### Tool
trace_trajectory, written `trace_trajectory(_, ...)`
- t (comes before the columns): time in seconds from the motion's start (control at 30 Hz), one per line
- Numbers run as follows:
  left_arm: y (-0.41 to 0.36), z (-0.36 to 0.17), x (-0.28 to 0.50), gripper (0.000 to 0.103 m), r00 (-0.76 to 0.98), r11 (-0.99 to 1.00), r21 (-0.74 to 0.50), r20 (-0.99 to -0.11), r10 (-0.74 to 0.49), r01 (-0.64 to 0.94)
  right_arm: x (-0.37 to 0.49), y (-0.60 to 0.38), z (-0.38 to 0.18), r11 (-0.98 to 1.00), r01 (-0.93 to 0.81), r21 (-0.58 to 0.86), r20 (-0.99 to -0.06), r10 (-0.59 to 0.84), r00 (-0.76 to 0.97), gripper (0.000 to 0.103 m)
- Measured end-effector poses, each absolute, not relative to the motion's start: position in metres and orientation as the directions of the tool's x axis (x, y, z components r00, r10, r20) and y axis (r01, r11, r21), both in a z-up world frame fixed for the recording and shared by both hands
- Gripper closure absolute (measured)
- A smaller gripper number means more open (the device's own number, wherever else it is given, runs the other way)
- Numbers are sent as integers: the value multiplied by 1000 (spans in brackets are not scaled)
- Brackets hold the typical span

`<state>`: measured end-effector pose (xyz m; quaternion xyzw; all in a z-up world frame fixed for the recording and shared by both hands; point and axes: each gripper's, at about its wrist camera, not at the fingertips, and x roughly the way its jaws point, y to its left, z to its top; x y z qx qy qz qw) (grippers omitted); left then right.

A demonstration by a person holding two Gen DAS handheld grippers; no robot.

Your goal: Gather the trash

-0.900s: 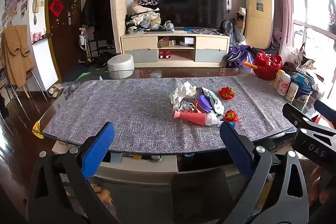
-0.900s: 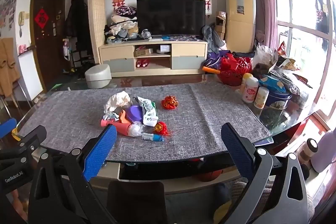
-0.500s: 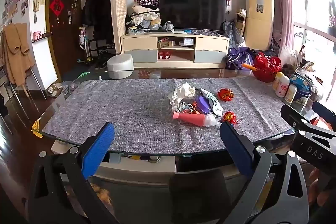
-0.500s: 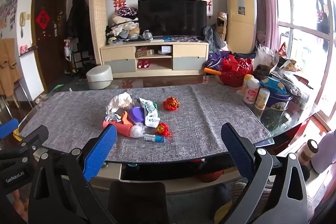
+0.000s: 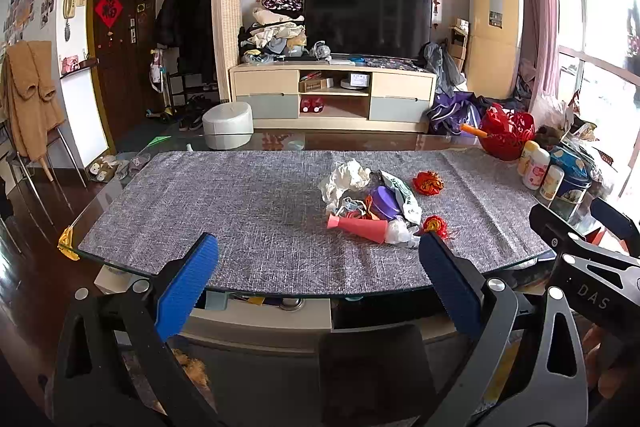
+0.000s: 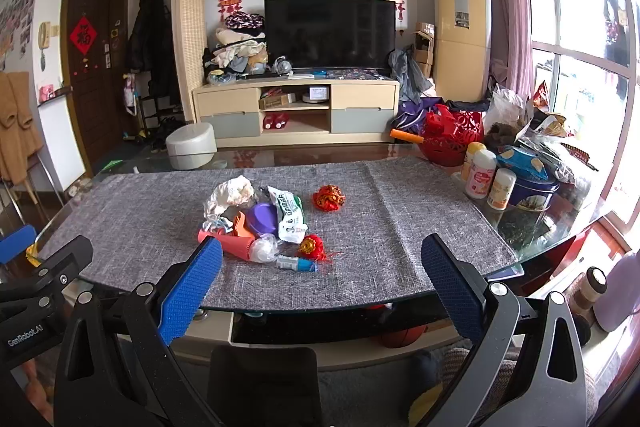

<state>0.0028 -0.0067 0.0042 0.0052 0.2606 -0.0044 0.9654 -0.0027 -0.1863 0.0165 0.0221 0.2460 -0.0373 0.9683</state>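
A heap of trash (image 5: pixel 370 201) (image 6: pixel 256 221) lies on the grey table mat (image 5: pixel 240 211): crumpled white paper (image 6: pixel 232 193), a purple lid (image 6: pixel 262 219), a white-green wrapper (image 6: pixel 290 215), a pink cone (image 5: pixel 358 227), a clear plastic cup (image 6: pixel 264 249) and a small blue-white tube (image 6: pixel 296 264). Two red ornaments (image 6: pixel 329 197) (image 6: pixel 312 246) lie beside it. My left gripper (image 5: pixel 316 251) is open, short of the table's near edge, left of the heap. My right gripper (image 6: pixel 322 259) is open too, nothing between its blue pads.
Bottles (image 6: pixel 482 179), a blue tin (image 6: pixel 534 193), bags and a red basket (image 6: pixel 454 139) crowd the table's right end. A dark chair back (image 5: pixel 374 367) stands below the near edge. Beyond the table are a white stool (image 6: pixel 191 146) and a TV cabinet (image 6: pixel 296 113).
Both views have drifted only slightly; the trash heap sits a little higher in the frame. Nothing was touched, and both grippers stay open.
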Motion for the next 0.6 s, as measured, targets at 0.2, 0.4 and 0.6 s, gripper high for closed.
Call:
trace_trajectory(0.2,-13,9,3,8,863,1000,6,-505,-7,12,-3,-188,16,996,82,25,-480,-60,875,3)
trace_trajectory(0.4,-27,13,5,8,864,1000,9,-504,-1,6,-3,-188,16,996,82,25,-480,-60,875,3)
trace_trajectory(0.6,-14,20,1,8,865,1000,4,-502,-5,8,-2,-188,16,996,81,25,-481,-59,875,3)
